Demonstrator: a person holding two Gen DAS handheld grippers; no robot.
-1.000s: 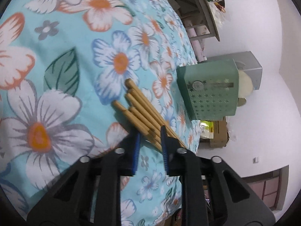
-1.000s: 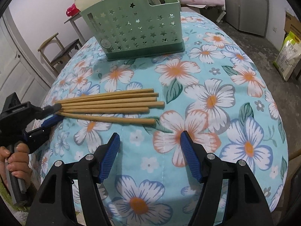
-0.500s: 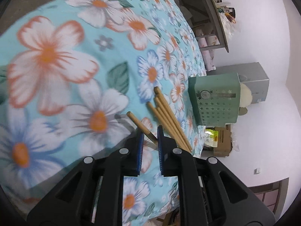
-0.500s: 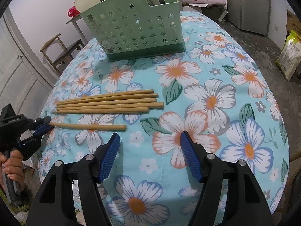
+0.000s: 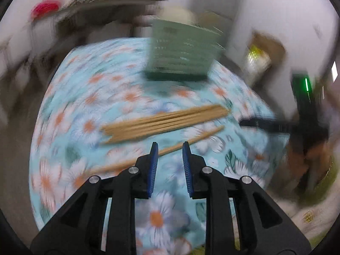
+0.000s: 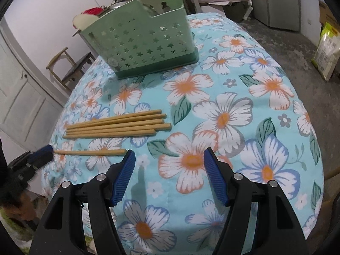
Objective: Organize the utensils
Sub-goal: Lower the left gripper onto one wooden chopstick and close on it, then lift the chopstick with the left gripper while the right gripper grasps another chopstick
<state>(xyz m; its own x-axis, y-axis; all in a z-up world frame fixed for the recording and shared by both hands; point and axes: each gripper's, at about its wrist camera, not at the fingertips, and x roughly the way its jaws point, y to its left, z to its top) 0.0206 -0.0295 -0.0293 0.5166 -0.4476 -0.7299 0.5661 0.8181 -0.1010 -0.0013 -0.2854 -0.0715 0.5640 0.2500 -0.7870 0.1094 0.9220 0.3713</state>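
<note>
The table (image 6: pixel 244 114) is covered with a light blue cloth printed with flowers. At its far side stands a green utensil basket (image 6: pixel 140 48) with star-shaped holes. Nearer lies a bundle of five wooden chopsticks (image 6: pixel 116 125), side by side and touching. One single chopstick (image 6: pixel 89 152) lies apart, just in front of the bundle. The right hand-held gripper (image 6: pixel 169 174) hovers above the cloth with its jaws wide and nothing between them. The left hand-held gripper (image 5: pixel 169 159) is at the table's left edge, just beside the thin end of the single chopstick; its jaws are narrow but opening, and they hold nothing. The left wrist view is strongly blurred.
</note>
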